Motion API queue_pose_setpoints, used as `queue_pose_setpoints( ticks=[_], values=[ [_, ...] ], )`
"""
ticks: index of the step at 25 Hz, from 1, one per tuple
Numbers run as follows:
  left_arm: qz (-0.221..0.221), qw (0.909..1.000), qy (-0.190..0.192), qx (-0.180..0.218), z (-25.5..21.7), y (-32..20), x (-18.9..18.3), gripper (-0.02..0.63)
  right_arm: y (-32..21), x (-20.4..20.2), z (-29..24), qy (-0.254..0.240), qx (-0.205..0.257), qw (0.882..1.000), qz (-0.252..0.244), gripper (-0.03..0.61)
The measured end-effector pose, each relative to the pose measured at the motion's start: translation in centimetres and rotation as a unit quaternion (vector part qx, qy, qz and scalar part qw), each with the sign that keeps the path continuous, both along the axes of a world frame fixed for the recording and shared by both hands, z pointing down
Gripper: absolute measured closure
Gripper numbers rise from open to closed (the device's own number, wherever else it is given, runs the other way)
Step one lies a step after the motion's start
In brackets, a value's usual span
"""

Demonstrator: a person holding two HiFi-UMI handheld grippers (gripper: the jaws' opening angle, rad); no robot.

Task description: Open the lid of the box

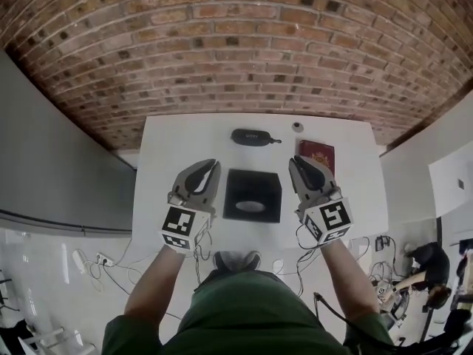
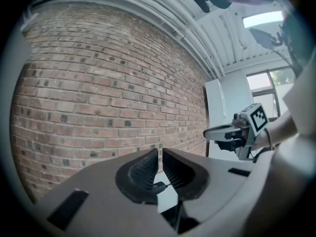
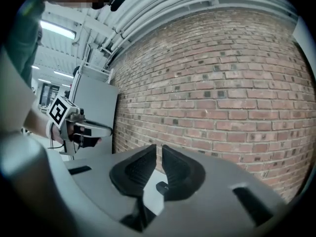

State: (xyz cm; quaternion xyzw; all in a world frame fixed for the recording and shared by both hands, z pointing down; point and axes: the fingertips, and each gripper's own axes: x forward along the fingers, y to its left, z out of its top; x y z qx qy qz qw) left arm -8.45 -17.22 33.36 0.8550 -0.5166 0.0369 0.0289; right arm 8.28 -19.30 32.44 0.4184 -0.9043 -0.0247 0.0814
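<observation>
We hold the left gripper [image 1: 212, 166] and the right gripper [image 1: 295, 161] raised on either side of the black box [image 1: 253, 194] at the desk's [image 1: 164, 148] middle, both clenched on nothing, likely squaring up to open it.

One white rectangular table [image 1: 185, 139] carries one black square box [image 1: 252, 195], one black oblong pouch [image 1: 255, 137], one dark red booklet [image 1: 316, 154] and one small round pale object [image 1: 297, 126]. Two grey grippers show: the left gripper [image 1: 213, 166] and the right gripper [image 1: 295, 163].
</observation>
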Motion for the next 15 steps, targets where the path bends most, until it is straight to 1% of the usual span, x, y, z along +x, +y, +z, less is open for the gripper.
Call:
queue_pose_setpoints(
  ticks=[5, 9, 11, 13, 14, 15],
  values=[
    [-0.001, 0.9994, 0.007, 0.033, -2.9, 1.2, 0.2, 0.586, 1.9, -0.3, -3.1, -0.016, 0.026, 1.000, 0.001, 0.543],
    [-0.004, 0.9980, -0.005, 0.062, -4.8, 2.5, 0.4, 0.584, 3.4, -0.4, -5.2, -0.033, 0.042, 0.999, 0.008, 0.551],
    [-0.010, 0.9978, -0.005, 0.065, -5.7, 3.3, 0.3, 0.584, 4.1, -0.4, -6.1, -0.046, 0.048, 0.998, 0.013, 0.558],
    [-0.017, 0.9968, -0.003, 0.079, -6.3, 3.8, 0.2, 0.584, 4.8, -0.3, -6.7, -0.058, 0.053, 0.997, 0.018, 0.566],
    [-0.018, 0.9966, -0.002, 0.080, -6.5, 4.1, 0.2, 0.584, 5.1, -0.2, -6.9, -0.063, 0.055, 0.996, 0.020, 0.569],
    [-0.018, 0.9971, 0.000, 0.074, -6.6, 4.6, 0.3, 0.584, 5.5, -0.1, -7.0, -0.066, 0.056, 0.996, 0.022, 0.572]
  ],
)
